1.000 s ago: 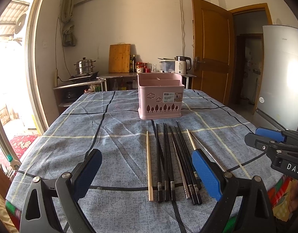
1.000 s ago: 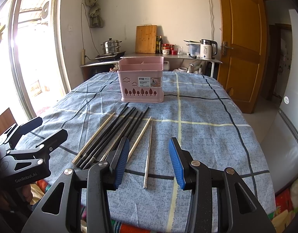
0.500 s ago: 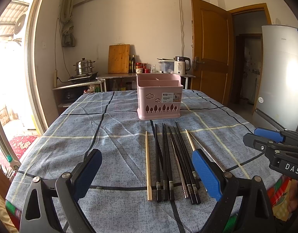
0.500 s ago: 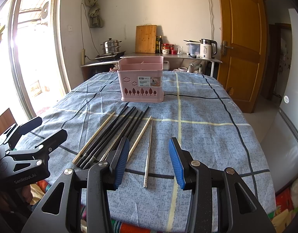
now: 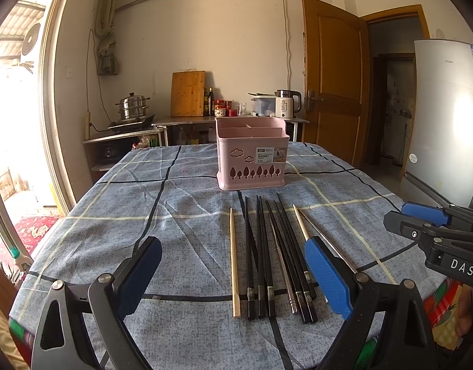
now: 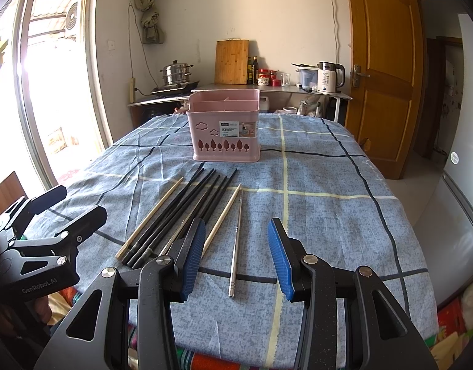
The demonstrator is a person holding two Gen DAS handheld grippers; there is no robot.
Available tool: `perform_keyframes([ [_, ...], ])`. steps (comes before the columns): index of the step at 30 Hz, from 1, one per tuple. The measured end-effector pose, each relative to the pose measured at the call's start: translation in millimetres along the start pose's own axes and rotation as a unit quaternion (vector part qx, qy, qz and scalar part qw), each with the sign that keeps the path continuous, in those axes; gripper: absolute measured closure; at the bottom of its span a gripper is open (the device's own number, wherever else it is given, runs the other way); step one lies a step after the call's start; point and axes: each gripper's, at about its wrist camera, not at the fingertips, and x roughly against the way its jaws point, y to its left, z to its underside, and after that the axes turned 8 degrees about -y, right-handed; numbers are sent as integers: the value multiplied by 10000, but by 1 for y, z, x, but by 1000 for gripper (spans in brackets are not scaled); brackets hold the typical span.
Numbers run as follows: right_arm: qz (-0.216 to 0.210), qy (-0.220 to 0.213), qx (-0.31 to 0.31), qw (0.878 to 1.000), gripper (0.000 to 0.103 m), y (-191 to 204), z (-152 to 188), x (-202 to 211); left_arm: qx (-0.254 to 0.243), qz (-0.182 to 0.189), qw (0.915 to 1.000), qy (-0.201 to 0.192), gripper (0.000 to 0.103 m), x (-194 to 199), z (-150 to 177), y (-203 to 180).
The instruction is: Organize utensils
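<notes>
Left wrist view: left gripper (image 5: 231, 273) jaws spread, empty, above near tabletop (image 5: 113, 215) edge. Chopsticks (image 5: 267, 252) lie in a row on the cloth; pink basket (image 5: 251, 154) stands just beyond their far tips. Right gripper (image 6: 236, 254) jaws also spread, empty, over the rightmost metal chopstick (image 6: 236, 246).

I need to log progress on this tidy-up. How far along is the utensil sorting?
Nothing looks done: no utensil shows above the rim of the pink basket. Nothing is in hand either; the left gripper and right gripper are both open and empty. Everything is left: the black chopsticks, wooden chopsticks and metal chopstick lie on the tablecloth.
</notes>
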Motion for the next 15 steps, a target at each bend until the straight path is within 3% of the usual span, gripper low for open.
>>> perform_keyframes([
  [15,-9,57,-20,10000,60,2,4,-3,78,32,9999,130,8,-8,3,6],
])
